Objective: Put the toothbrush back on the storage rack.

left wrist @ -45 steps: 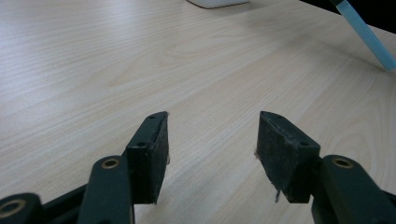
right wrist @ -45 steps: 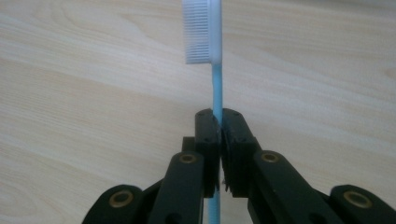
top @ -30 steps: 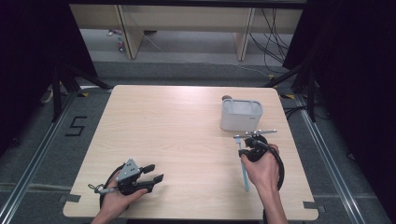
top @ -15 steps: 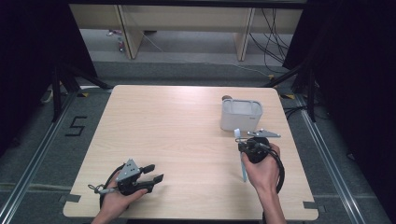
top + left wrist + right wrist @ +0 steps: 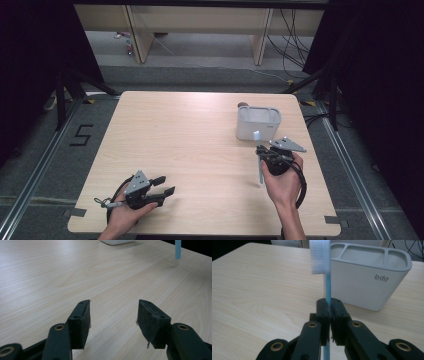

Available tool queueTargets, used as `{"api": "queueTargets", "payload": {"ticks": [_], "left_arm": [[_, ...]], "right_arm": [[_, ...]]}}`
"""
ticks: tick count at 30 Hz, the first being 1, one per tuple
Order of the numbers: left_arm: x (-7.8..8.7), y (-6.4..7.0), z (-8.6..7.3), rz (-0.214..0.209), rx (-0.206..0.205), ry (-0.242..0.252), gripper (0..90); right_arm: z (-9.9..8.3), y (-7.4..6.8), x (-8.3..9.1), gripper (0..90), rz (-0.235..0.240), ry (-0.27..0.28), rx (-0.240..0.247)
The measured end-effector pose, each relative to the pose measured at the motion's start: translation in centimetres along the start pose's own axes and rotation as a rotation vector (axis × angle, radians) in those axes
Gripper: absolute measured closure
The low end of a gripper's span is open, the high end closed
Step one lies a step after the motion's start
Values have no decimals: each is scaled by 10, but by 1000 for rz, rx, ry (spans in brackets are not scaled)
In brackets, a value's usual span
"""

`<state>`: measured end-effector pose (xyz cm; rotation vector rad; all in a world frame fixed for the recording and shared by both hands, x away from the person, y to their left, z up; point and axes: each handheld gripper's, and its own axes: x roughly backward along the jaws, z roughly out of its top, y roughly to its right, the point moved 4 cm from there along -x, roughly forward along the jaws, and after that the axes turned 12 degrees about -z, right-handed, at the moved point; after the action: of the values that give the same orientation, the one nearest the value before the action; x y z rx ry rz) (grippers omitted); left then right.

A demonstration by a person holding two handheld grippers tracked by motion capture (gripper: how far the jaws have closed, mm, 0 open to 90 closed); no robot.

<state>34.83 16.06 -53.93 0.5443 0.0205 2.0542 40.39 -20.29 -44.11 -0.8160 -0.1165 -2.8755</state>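
Observation:
A light-blue toothbrush point(image 5: 326, 280) with white bristles stands upright, bristle head up, pinched by its neck in my right gripper point(image 5: 329, 305), which is shut on it. In the high view the toothbrush point(image 5: 259, 157) hangs above the table just in front of a white holder point(image 5: 258, 123) with three top compartments. That holder point(image 5: 372, 282) sits close behind the brush head. My left gripper point(image 5: 162, 187) rests near the table's front left, open with nothing between its pads point(image 5: 81, 320). The toothbrush's handle tip point(image 5: 177, 250) shows far off in the left gripper view.
The light wooden table point(image 5: 190, 135) is bare across its middle and left. Table legs, shelving and cables point(image 5: 295, 45) lie on the floor beyond the far edge. Black curtains flank both sides.
My right gripper has lifted and turned the toothbrush from lying low along the table to standing upright, a little closer to the holder. The left gripper has stayed put.

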Motion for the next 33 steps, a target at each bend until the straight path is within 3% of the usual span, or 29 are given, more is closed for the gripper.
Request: {"api": "queueTargets", "payload": {"ticks": [6, 11, 12, 17, 18, 24, 25, 26, 28, 33], "left_arm": [[0, 0, 0, 3, 0, 2, 435], [0, 0, 0, 2, 0, 1, 435], [1, 0, 0, 10, 1, -2, 435], [0, 0, 0, 2, 3, 5, 435], [0, 0, 0, 2, 4, 6, 435], [1, 0, 0, 13, 1, -6, 435], [1, 0, 0, 13, 2, -4, 435], [1, 0, 0, 14, 4, -2, 435], [1, 0, 0, 14, 2, -2, 435], [1, 0, 0, 14, 4, -1, 435]], "right_arm": [[3, 6, 3, 860, -22, 68, 3], [6, 9, 8, 860, -44, 114, -64], [7, 13, 7, 860, -58, 139, -35], [9, 15, 12, 859, -78, 164, -99], [10, 18, 11, 860, -86, 188, -72], [13, 21, 13, 860, -102, 221, -89], [13, 19, 13, 860, -101, 222, -118], [14, 22, 13, 860, -105, 234, -92], [15, 22, 13, 860, -106, 241, -115], [18, 26, 13, 860, -124, 272, -108]]}}
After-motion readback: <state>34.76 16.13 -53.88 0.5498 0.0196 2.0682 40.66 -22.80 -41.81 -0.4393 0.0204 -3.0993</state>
